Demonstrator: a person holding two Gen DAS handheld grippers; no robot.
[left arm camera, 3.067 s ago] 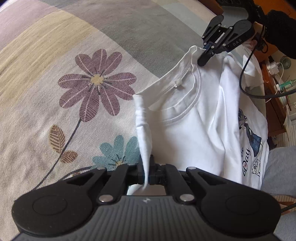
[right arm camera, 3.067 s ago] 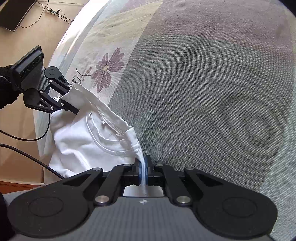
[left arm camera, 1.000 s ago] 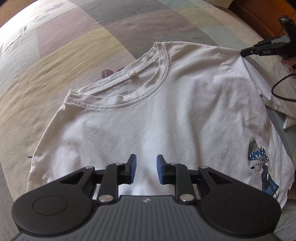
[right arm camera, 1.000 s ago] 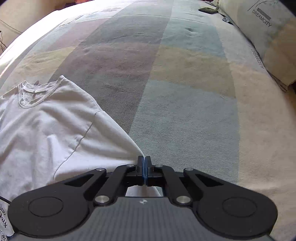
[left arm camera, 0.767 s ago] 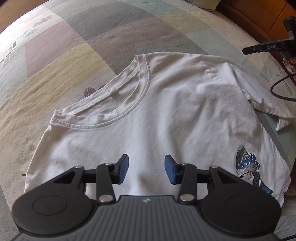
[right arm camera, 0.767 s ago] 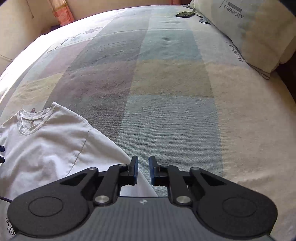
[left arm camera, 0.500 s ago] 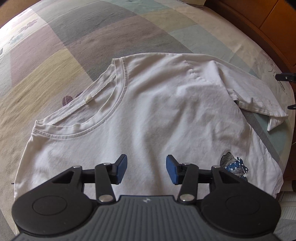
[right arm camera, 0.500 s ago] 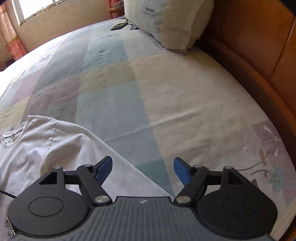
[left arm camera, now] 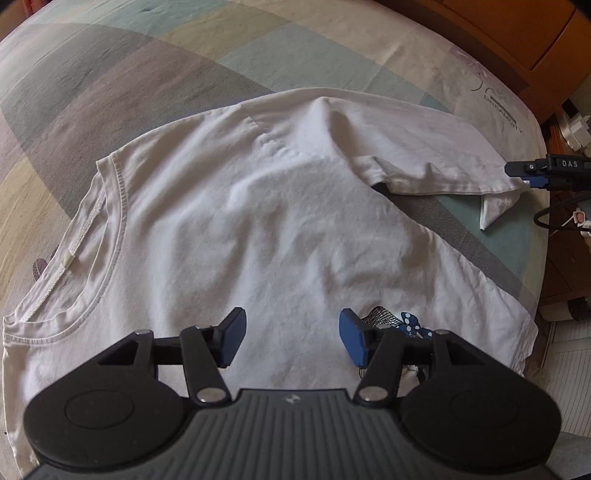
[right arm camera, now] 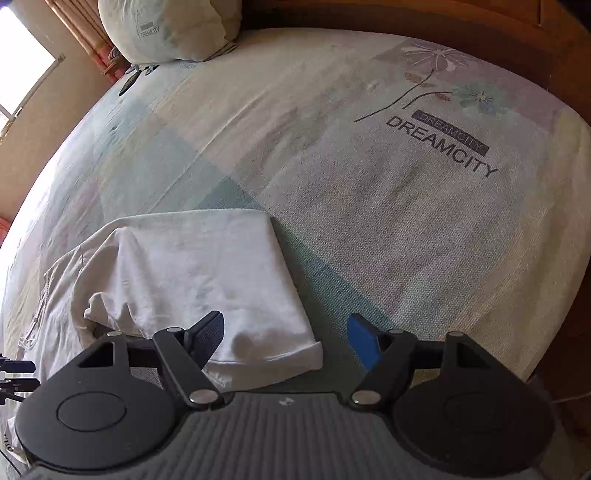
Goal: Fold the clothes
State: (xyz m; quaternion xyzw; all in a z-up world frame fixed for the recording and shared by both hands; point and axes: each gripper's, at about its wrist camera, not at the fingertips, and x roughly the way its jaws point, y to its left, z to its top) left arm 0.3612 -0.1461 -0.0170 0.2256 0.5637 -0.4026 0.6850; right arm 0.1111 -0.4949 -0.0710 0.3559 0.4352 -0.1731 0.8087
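A white T-shirt (left arm camera: 266,221) lies spread face up on the bed, collar at the left, a blue printed figure (left arm camera: 402,321) near its right side. My left gripper (left arm camera: 290,336) is open and empty just above the shirt's chest. The shirt's right sleeve (right arm camera: 207,280) lies rumpled with its hem corner folded. My right gripper (right arm camera: 286,341) is open and empty over that sleeve hem; it also shows at the right edge of the left wrist view (left arm camera: 546,171), beside the sleeve end.
The patchwork bedsheet (right arm camera: 369,184) with a flower and DREAMCITY print covers the bed. A pillow (right arm camera: 166,29) lies at the far end. A wooden bed frame (right arm camera: 554,48) runs along the right side. A dark phone-like object (right arm camera: 127,85) lies near the pillow.
Both grippers let go of the shirt, which now lies flat. Both jaws have opened wider. The left gripper has moved right over the chest; the right gripper has turned towards the sleeve end.
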